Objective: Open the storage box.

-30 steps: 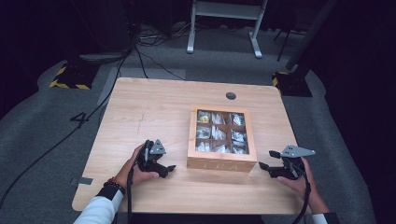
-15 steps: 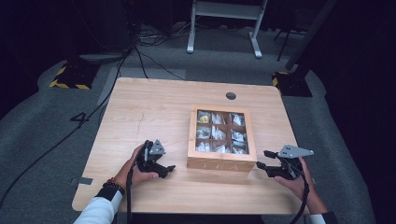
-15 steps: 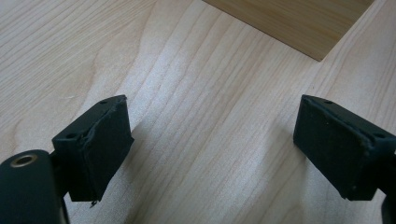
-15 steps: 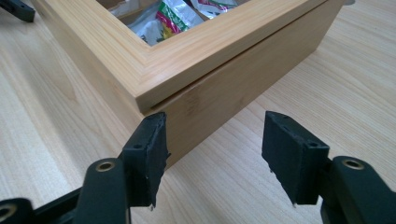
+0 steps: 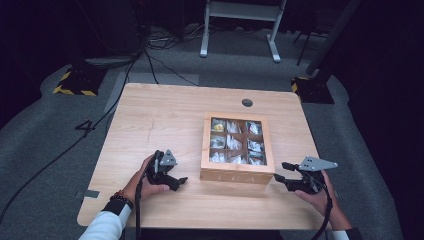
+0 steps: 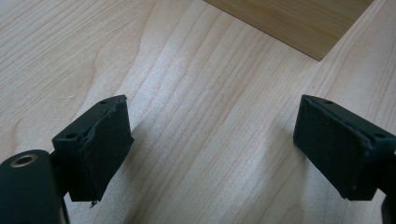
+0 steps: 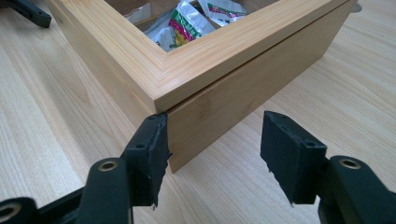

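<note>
A wooden box (image 5: 236,175) with a windowed lid stands right of the table's middle, and packets (image 5: 232,142) show in its compartments. My right gripper (image 5: 280,171) lies at the box's near right corner. In the right gripper view this gripper (image 7: 215,135) is open; its jaws have just been closing, with the box corner (image 7: 161,100) at the left pad (image 7: 152,140) and the right pad apart from the wood. My left gripper (image 5: 179,181) rests left of the box. In the left gripper view it (image 6: 210,121) is open wide over bare table, with a box wall (image 6: 289,23) ahead.
The wooden table (image 5: 160,120) has a round hole (image 5: 247,103) near its far edge. Cables (image 5: 125,75) run over the grey floor at the left. A white stand (image 5: 240,20) and a yellow-black striped base (image 5: 75,82) sit beyond the table.
My right gripper has shifted slightly left toward the box's corner and its jaws have narrowed. My left gripper has not moved.
</note>
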The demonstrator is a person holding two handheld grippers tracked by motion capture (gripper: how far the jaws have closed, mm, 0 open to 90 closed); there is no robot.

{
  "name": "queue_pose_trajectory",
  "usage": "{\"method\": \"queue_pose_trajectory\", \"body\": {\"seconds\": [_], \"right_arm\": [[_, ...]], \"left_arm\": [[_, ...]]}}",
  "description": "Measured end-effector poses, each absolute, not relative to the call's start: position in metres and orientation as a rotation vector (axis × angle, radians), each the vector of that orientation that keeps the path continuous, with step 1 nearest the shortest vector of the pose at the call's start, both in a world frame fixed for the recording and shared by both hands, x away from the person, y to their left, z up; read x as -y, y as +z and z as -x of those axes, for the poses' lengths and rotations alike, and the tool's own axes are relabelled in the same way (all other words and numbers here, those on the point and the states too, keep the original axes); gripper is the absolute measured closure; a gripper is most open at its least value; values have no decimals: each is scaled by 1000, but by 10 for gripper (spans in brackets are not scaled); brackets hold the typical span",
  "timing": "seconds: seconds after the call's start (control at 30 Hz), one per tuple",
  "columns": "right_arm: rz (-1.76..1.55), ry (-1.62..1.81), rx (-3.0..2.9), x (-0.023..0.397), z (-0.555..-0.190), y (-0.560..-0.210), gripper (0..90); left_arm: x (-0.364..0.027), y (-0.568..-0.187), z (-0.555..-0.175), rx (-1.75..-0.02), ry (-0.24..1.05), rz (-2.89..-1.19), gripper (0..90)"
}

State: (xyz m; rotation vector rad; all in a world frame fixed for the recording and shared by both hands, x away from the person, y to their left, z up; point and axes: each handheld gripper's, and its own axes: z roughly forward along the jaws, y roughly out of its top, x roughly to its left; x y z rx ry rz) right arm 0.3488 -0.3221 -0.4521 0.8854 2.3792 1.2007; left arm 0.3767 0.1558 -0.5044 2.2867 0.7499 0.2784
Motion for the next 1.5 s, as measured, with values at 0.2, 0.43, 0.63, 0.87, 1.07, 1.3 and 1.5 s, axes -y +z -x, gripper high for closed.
{"method": "queue_pose_trajectory", "body": {"seconds": [0.2, 0.43, 0.63, 0.87, 1.07, 1.3, 1.5], "right_arm": [[-875, 1206, -2372, 322, -348, -452, 418], [-856, 1211, -2358, 321, -347, -451, 416], [-851, 1222, -2345, 320, -346, -449, 416], [-810, 1265, -2318, 314, -344, -442, 412], [-771, 1238, -2312, 302, -343, -438, 427], [-761, 1292, -2255, 302, -341, -427, 462], [-750, 1319, -2222, 302, -342, -420, 474]], "left_arm": [[-156, -504, -377, -750, 278, -2287, 116], [-156, -504, -377, -750, 278, -2287, 116], [-156, -504, -377, -750, 278, -2287, 116], [-156, -504, -377, -750, 278, -2287, 116], [-156, -504, -377, -750, 278, -2286, 116], [-156, -504, -377, -748, 278, -2288, 116], [-156, -503, -377, -755, 276, -2302, 120]]}}
